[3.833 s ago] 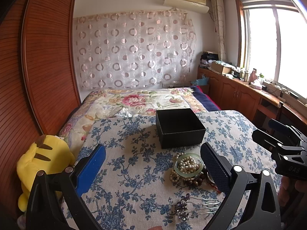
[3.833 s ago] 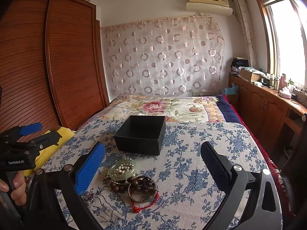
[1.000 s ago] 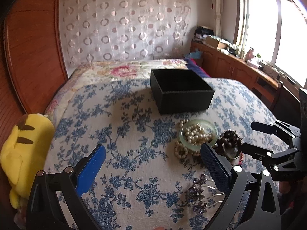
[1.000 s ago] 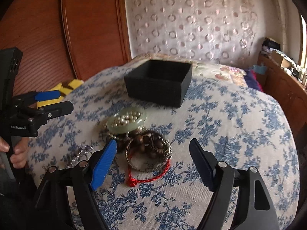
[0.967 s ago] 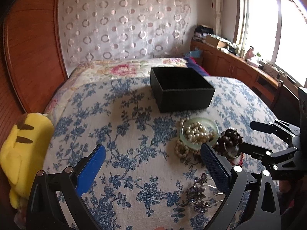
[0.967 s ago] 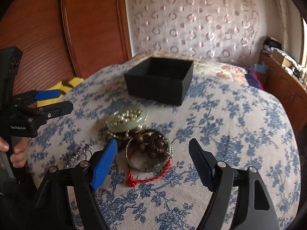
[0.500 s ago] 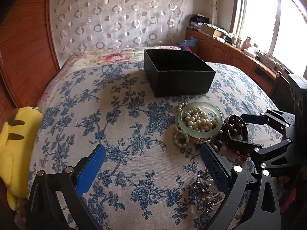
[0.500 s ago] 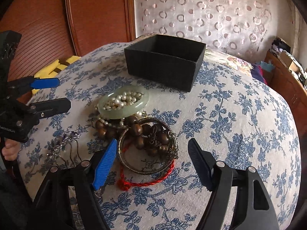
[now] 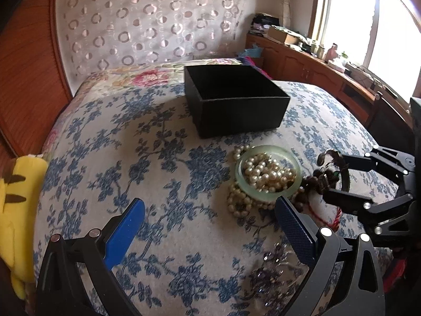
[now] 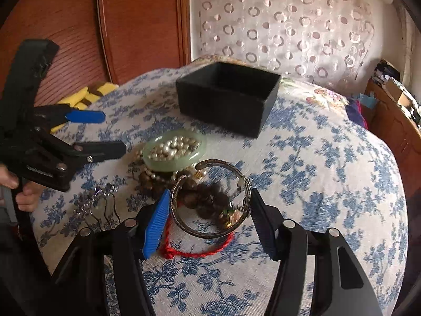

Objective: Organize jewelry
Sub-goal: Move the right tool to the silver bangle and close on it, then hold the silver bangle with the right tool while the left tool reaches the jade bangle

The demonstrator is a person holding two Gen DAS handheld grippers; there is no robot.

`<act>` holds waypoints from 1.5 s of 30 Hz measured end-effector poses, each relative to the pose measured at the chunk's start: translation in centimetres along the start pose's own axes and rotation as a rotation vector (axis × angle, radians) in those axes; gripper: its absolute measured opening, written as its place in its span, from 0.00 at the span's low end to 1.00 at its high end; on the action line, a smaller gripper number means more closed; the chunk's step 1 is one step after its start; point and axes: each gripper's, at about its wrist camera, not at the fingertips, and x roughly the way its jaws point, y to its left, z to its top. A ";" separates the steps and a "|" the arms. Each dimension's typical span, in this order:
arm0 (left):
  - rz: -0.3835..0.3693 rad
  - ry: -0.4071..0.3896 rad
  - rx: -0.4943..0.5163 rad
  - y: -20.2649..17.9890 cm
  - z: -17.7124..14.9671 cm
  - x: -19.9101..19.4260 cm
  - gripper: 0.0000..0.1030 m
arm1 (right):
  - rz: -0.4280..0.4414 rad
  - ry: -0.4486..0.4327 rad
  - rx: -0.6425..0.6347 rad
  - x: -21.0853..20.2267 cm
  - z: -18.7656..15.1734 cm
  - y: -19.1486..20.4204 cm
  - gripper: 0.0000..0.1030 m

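A black open box stands on the blue-flowered bedspread. In front of it lies a jewelry heap: a pale green bangle with a pearl string, dark wooden beads, a silver cuff bangle and a red cord. A purple hair comb lies nearer. My right gripper is open, its fingers on either side of the silver bangle. My left gripper is open and empty, left of the heap.
A yellow plush toy lies at the bed's left edge by the wooden wardrobe. A floral quilt lies behind the box. A wooden cabinet runs along the window wall.
Both grippers have moved down and forward toward the jewelry. My right gripper's fingers have narrowed and now straddle the silver bangle.
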 end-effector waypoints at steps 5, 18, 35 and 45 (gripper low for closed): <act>-0.023 0.001 0.009 -0.5 1.1 0.6 0.93 | -0.018 -0.045 -0.001 -1.7 0.5 -0.8 0.61; -0.122 0.069 0.064 -3.3 2.9 3.9 0.89 | -0.050 0.018 0.032 -1.6 -1.4 -3.7 0.61; -0.131 0.059 0.071 -4.1 3.2 3.9 0.67 | -0.032 0.033 0.041 -2.9 -3.3 -4.6 0.71; -0.102 -0.010 0.063 -3.8 2.2 0.7 0.67 | -0.008 0.051 0.035 -1.8 -2.7 -4.8 0.61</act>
